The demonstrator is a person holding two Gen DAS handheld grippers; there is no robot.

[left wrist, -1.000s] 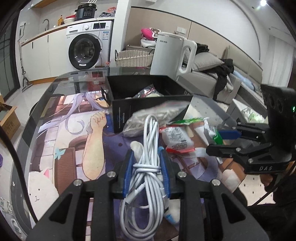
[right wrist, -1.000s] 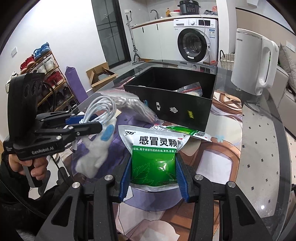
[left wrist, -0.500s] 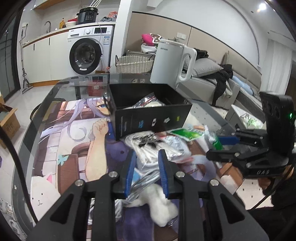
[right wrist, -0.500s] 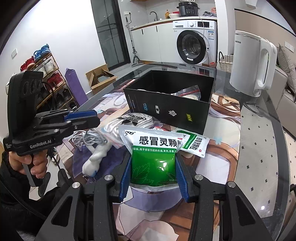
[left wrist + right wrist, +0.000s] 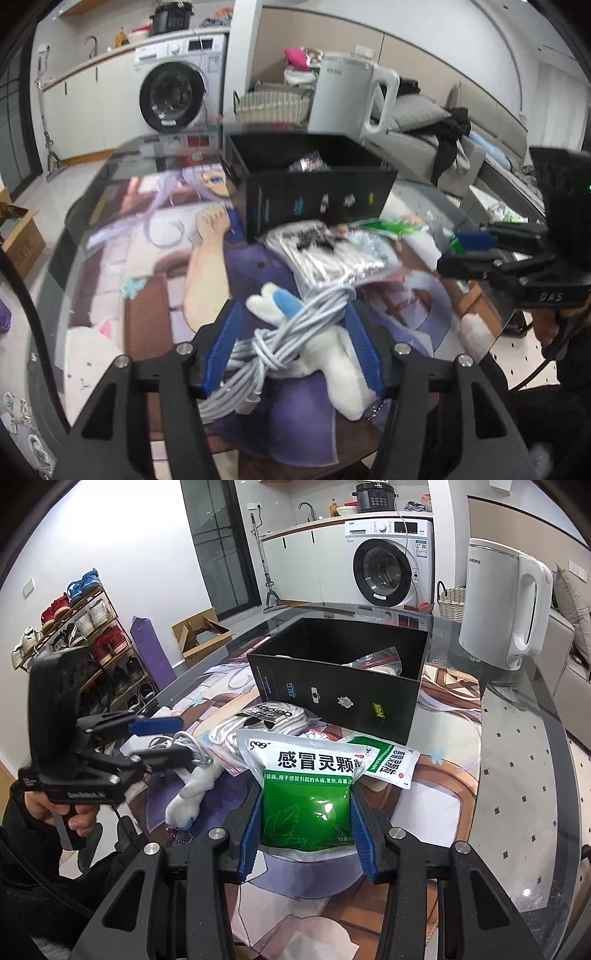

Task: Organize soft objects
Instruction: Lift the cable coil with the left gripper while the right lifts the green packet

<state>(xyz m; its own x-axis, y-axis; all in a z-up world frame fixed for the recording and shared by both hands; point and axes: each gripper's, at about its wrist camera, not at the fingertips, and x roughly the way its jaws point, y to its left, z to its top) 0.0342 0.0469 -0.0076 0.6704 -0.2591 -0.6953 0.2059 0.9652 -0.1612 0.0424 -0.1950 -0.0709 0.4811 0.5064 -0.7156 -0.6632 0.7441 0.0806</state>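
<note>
My left gripper (image 5: pixel 293 347) hangs low over the printed mat, and its jaws are opening. A coiled white cable (image 5: pixel 280 343) and a white plush toy (image 5: pixel 332 365) with a blue ear lie on the mat between the blue pads, which stand off them. In the right wrist view the left gripper (image 5: pixel 181 738) is at the left, above the cable (image 5: pixel 194 747) and the plush toy (image 5: pixel 192 790). My right gripper (image 5: pixel 308 827) is shut on a green medicine bag (image 5: pixel 306 805). It also shows at the right as my right gripper (image 5: pixel 465 253). The black box (image 5: pixel 340 686) stands behind, open.
A clear bag of white items (image 5: pixel 269 716) and a second green-and-white packet (image 5: pixel 391 760) lie in front of the box. A white kettle (image 5: pixel 502 602) stands at the back right. The glass table edge (image 5: pixel 535 775) curves on the right. A person's hand (image 5: pixel 74 812) holds the left gripper's handle.
The left gripper came down with the cable and plush toy from in front of the box to the mat, then spread its jaws off them. The right gripper kept still on the green bag.
</note>
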